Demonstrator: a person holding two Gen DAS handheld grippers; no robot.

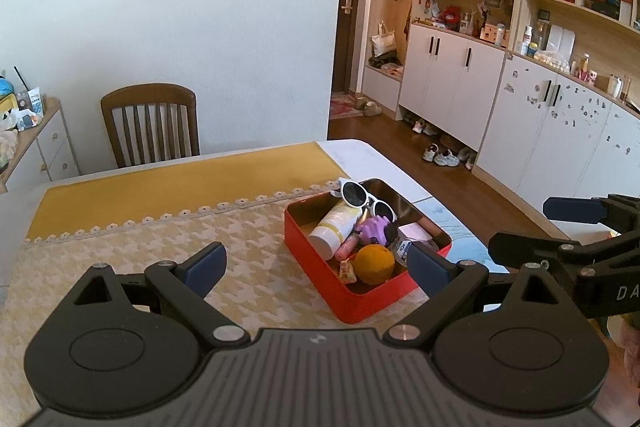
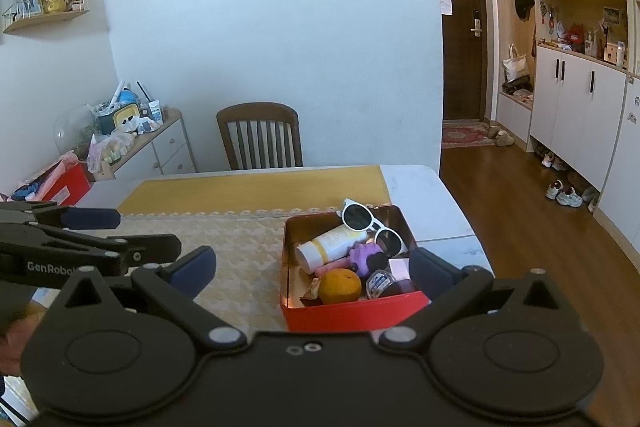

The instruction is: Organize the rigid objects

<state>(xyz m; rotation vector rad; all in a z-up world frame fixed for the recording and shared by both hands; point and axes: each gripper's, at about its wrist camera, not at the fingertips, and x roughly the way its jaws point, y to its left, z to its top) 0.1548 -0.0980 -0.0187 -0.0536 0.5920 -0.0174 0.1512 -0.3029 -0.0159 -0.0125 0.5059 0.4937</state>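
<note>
1. Two grippers hang over the table [image 1: 120,227], both with fingers spread wide and holding nothing: the left gripper [image 1: 316,267] and the right gripper [image 2: 312,267].
2. Ahead of both sits a red tin [image 2: 352,311] on the patterned cloth [image 2: 240,247], near the table's right side.
3. Inside the tin lie white sunglasses [image 2: 370,223], a white-and-yellow tube [image 2: 332,245], a purple toy [image 2: 366,255], an orange [image 2: 340,285] and a pink stick [image 1: 347,247], piled together and touching.
4. A wooden chair [image 2: 260,135] stands at the far edge.
</note>
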